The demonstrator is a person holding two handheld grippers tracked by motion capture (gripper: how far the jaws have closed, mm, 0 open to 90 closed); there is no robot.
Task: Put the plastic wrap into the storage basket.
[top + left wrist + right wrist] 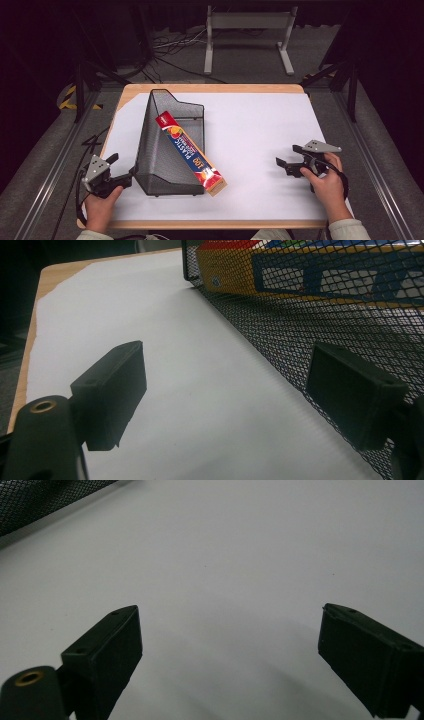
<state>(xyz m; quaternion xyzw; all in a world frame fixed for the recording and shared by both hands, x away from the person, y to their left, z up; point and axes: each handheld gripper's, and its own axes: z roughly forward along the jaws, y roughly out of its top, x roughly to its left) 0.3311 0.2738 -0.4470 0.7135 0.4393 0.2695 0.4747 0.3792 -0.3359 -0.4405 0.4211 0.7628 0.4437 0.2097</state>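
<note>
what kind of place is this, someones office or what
Probably a lab data-recording station, not an office: a table under a white sheet, ringed by dark metal framing, loose cables on the floor behind. A person holds a gripper in each hand, left and right, beside a mesh basket holding a box.

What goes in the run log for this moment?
left hand-held gripper open beside mesh basket | right hand-held gripper open | box in basket
</note>
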